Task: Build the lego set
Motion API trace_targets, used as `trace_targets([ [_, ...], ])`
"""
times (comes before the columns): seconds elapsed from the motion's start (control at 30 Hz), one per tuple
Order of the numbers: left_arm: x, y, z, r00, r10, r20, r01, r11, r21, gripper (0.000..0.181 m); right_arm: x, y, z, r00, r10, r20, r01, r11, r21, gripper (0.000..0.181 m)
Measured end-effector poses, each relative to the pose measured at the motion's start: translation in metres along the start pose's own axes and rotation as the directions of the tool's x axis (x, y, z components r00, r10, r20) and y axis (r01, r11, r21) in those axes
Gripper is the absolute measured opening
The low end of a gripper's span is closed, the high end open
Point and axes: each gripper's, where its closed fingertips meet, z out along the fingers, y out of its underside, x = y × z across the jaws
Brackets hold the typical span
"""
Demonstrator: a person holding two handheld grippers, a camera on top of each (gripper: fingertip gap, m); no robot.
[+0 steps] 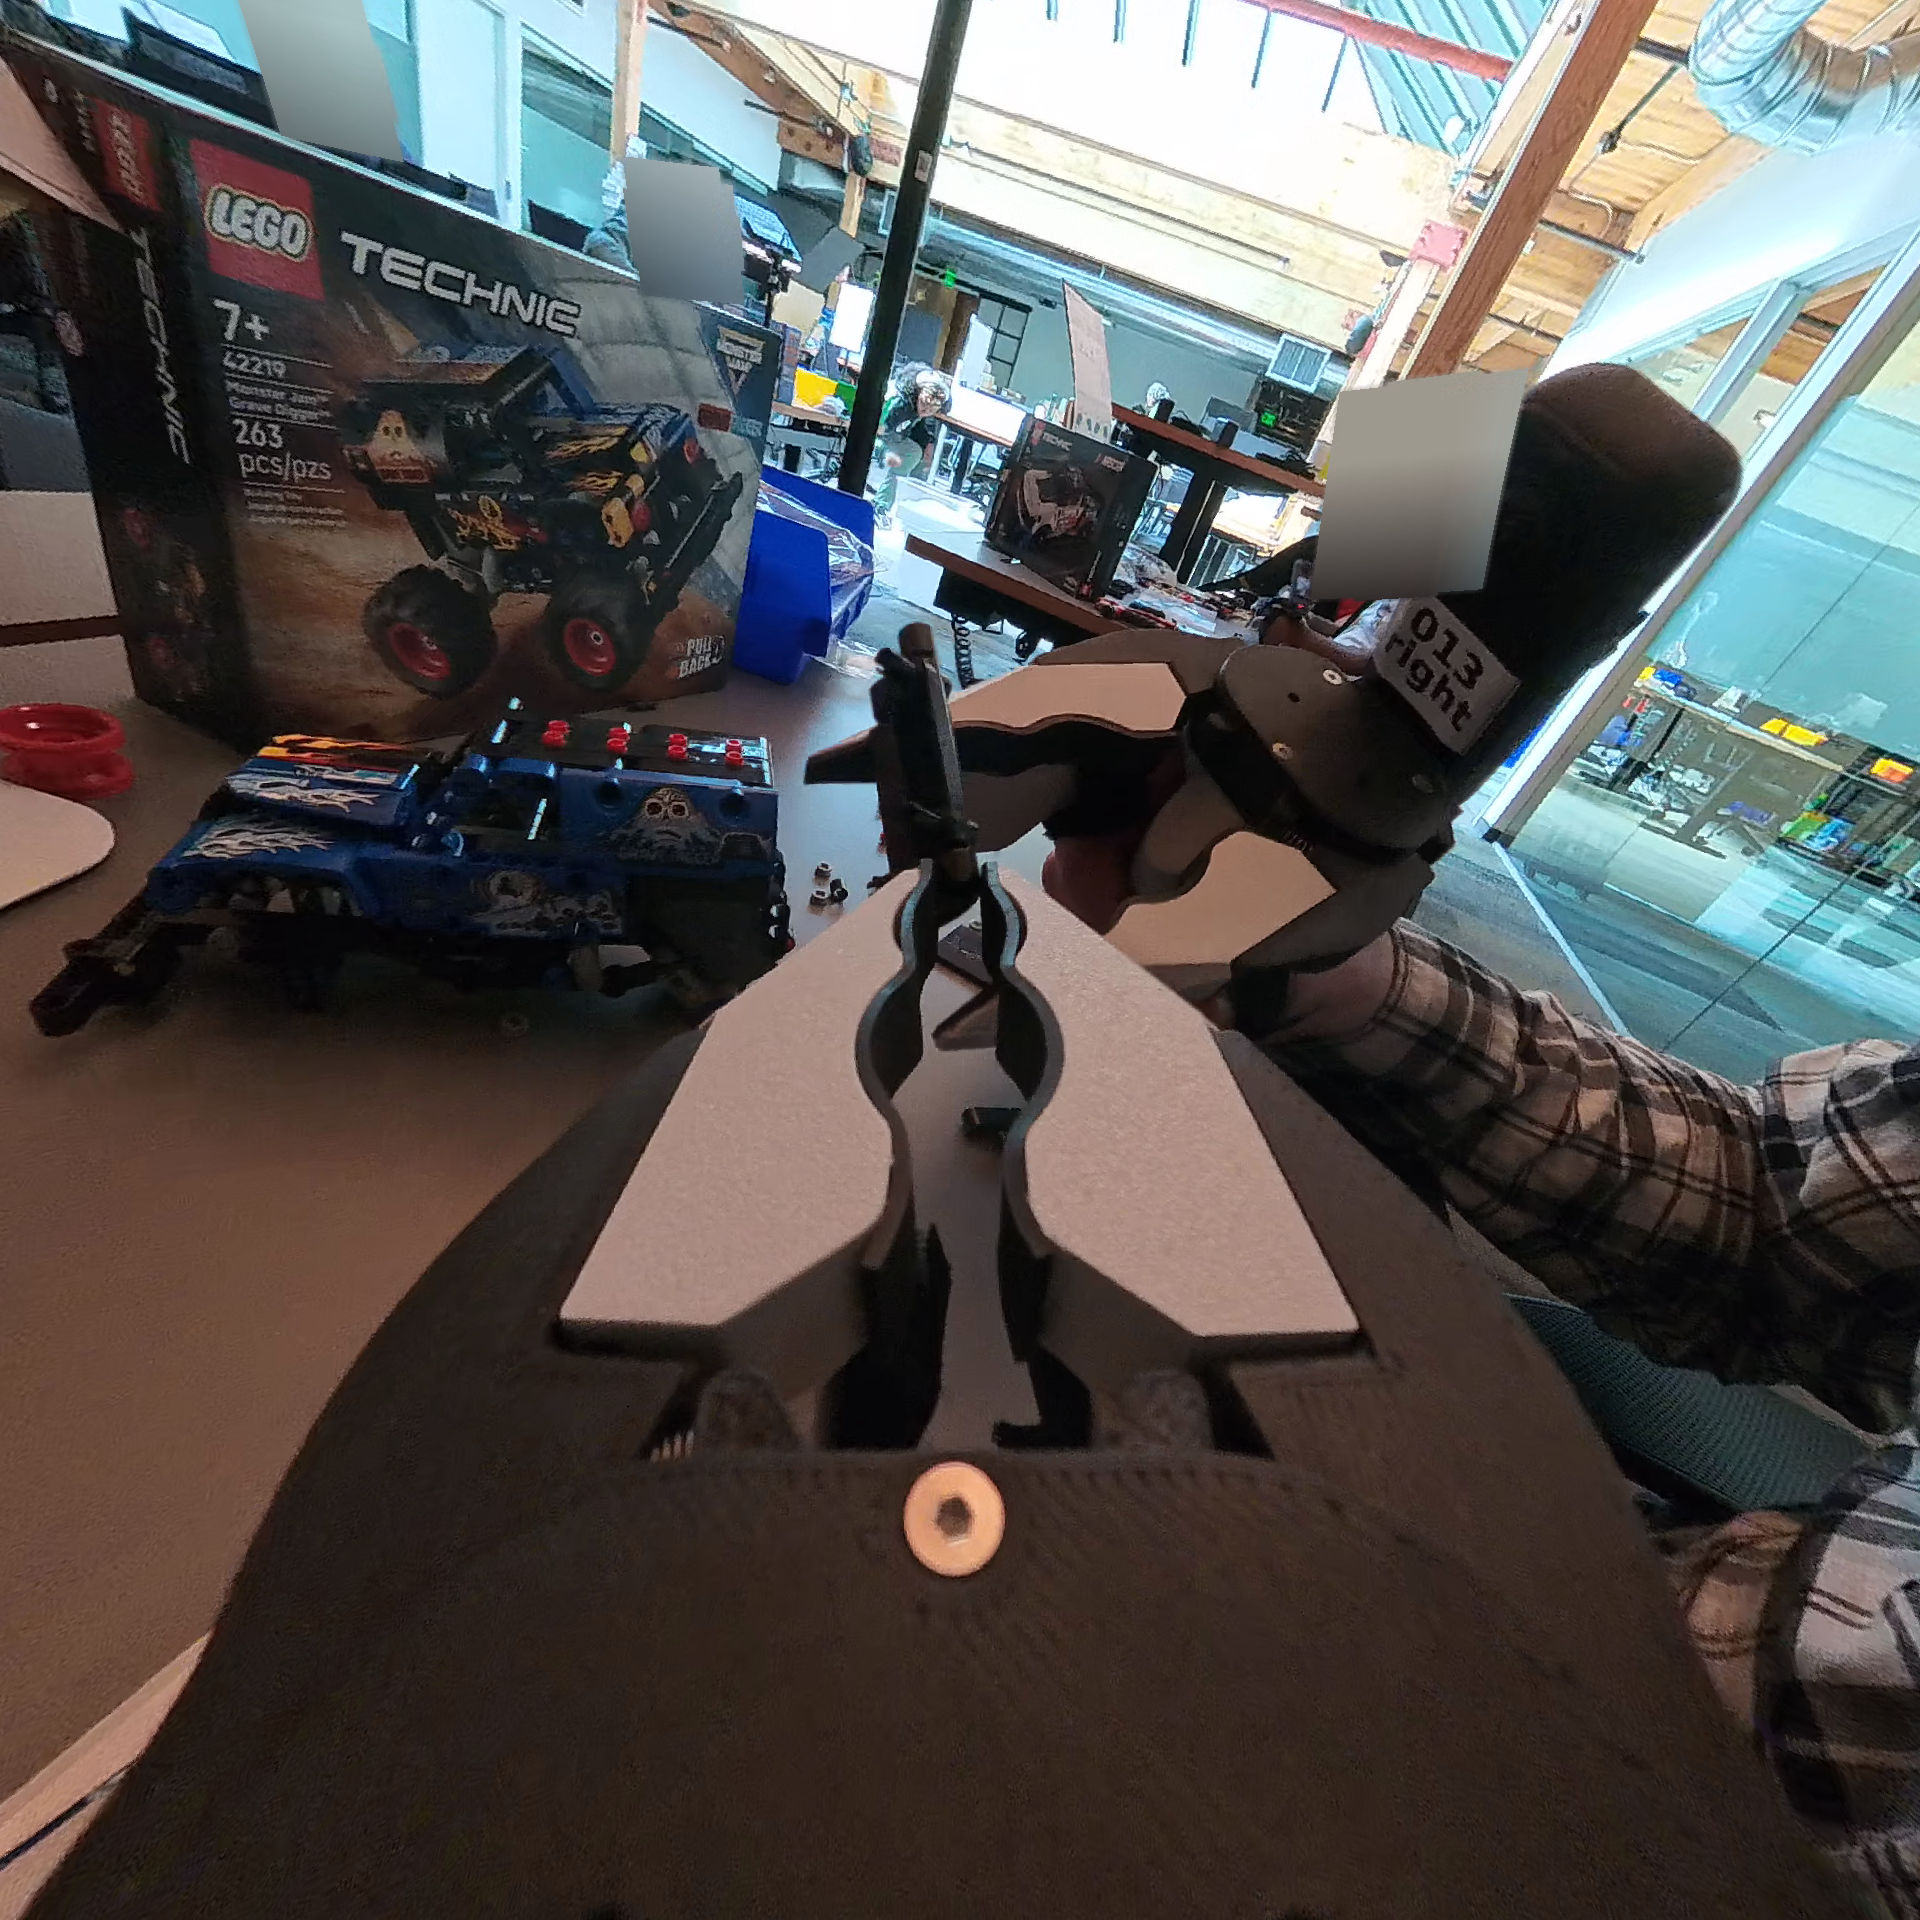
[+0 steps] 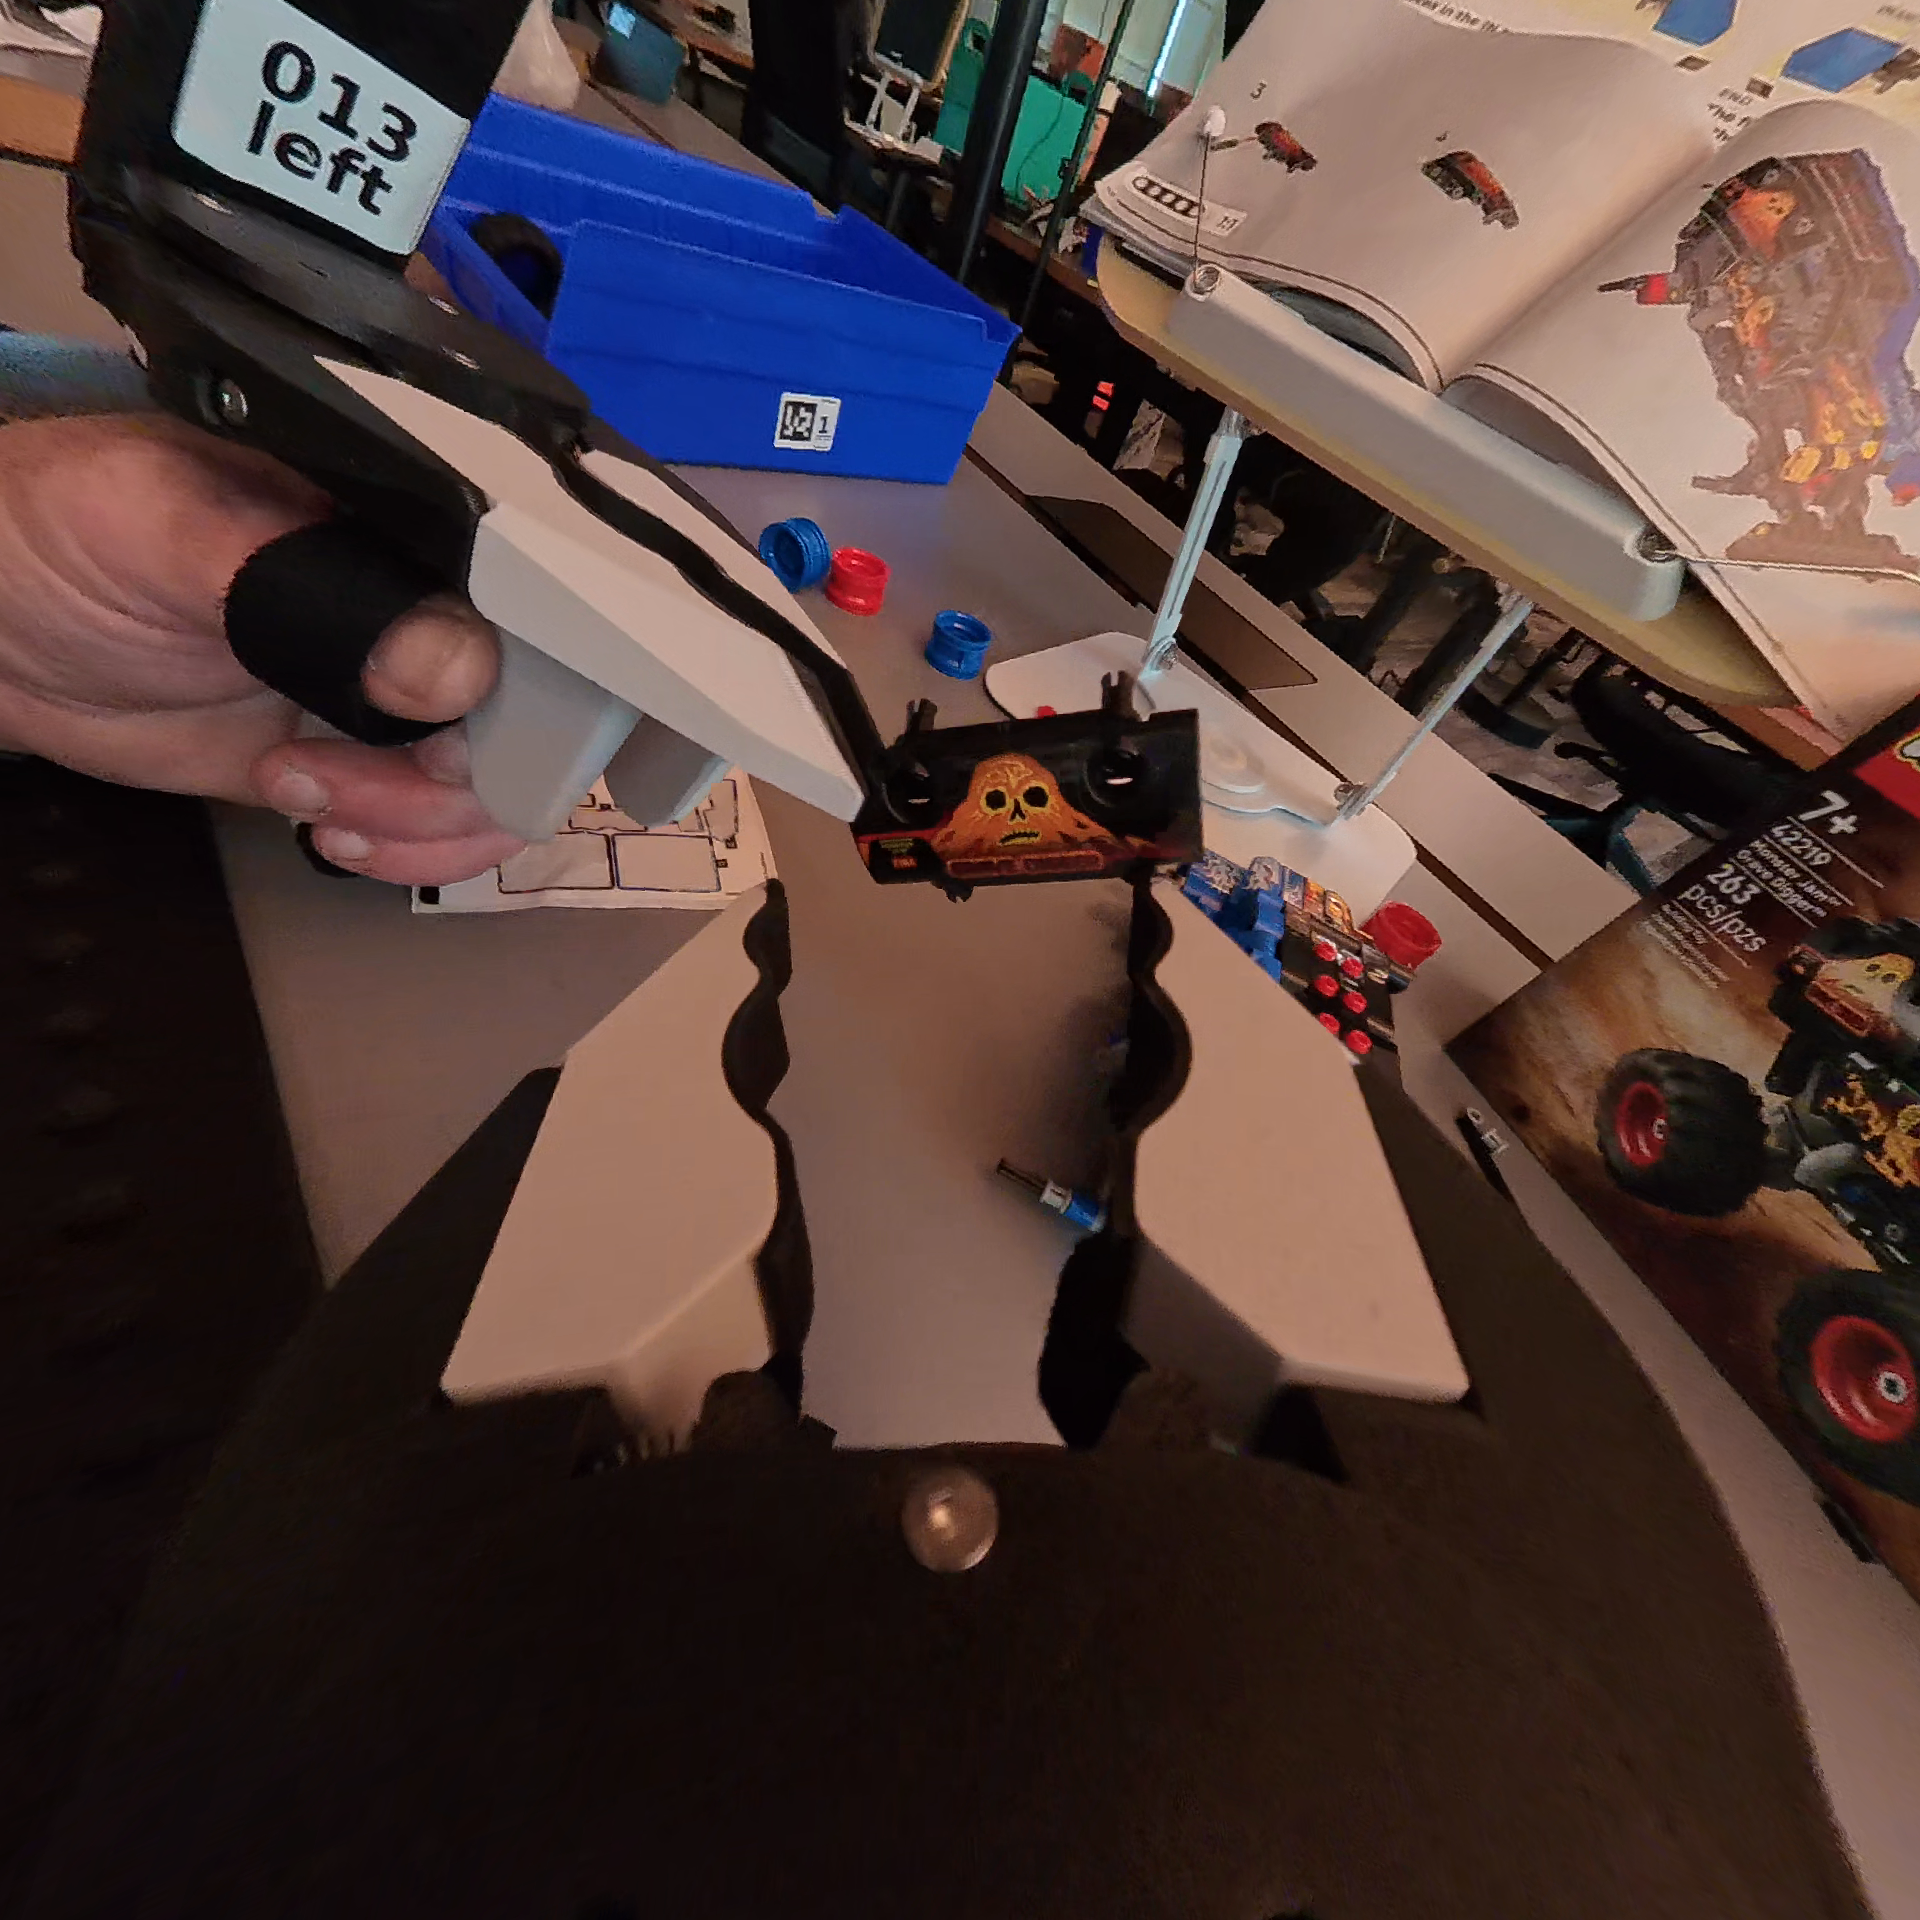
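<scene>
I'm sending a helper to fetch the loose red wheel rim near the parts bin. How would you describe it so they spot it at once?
Start at the big blue bin on the grey table. Just in front of it lie three small ring-shaped rims in a loose row. The red rim lies against a blue rim, with another blue rim apart to the right; it is the only red one.

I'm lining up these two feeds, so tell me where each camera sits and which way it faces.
Left wrist view: on the left hand-held gripper, looking along its shut fingers at the black panel, truck and box; a plaid sleeve shows.
Right wrist view: on the right hand-held gripper, fingers open, facing the skull panel, blue bin and booklet; a hand shows.
Shared: panel, truck, box, bin, each other's gripper.
</scene>
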Motion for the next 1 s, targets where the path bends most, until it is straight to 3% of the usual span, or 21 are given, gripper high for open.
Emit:
trace_targets([
  [0.5,0.02,-0.001,0.008,0.99,-0.074,-0.117,0.076,0.997,0.014,0.007,0.004,-0.006,-0.008,1.0,-0.003,-0.005,0.003,0.999,0.039,0.048],
  [0.53,0.02,-0.001,0.008,0.989,-0.078,-0.122,0.081,0.997,0.014,0.007,0.001,-0.007,-0.008,1.0,-0.011,0.018,0.01,0.999,0.042,0.023],
  [0.57,0.021,-0.001,0.007,0.988,-0.083,-0.134,0.086,0.996,0.015,0.006,-0.002,-0.007,-0.009,0.999,-0.017,0.034,0.015,0.999,0.048,0.02],
  [0.83,0.025,-0.001,0.007,0.982,-0.096,-0.159,0.1,0.995,0.013,0.006,-0.005,-0.007,-0.009,0.998,-0.01,0.064,0.007,0.999,0.051,0.021],
  [1.0,0.02,-0.007,0.003,0.979,-0.127,-0.161,0.136,0.99,0.044,0.006,0.005,-0.003,-0.011,1.0,-0.013,0.016,0.012,0.999,0.034,0.045],
])
